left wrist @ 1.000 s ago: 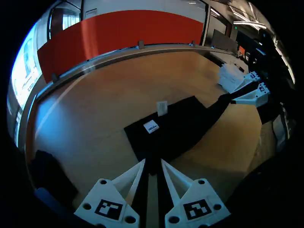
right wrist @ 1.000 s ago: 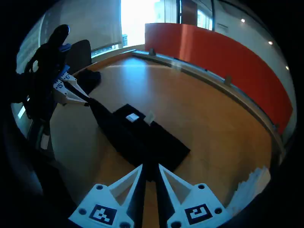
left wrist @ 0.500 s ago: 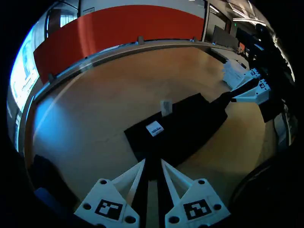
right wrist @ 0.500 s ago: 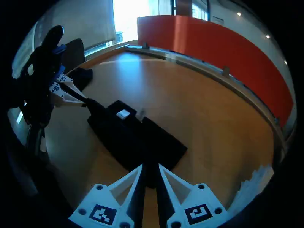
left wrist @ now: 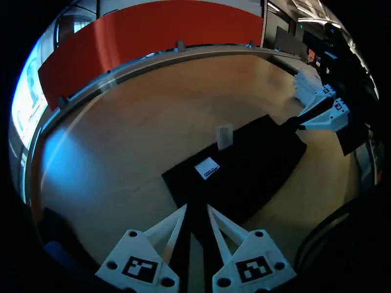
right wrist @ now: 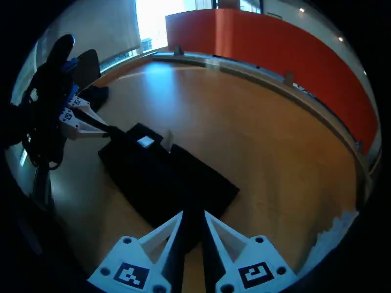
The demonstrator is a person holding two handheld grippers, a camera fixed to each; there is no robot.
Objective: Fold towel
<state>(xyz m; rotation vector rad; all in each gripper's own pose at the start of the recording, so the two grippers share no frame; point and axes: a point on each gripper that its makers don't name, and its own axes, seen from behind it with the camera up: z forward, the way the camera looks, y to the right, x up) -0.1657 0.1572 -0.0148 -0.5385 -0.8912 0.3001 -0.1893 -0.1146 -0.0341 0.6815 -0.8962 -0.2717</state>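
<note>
Two white tags (left wrist: 207,167) on the black towel (left wrist: 254,161) carry print too small to read. Since a second ago the towel has spread from a taut strip into a broad sheet on the desk (left wrist: 137,127). The left claw (left wrist: 195,222) and right claw (right wrist: 193,222) each pinch a towel corner, hidden between their fingers.

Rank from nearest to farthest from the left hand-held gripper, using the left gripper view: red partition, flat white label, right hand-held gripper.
1. Flat white label, on the towel.
2. Right hand-held gripper, far right.
3. Red partition, at back.
</note>
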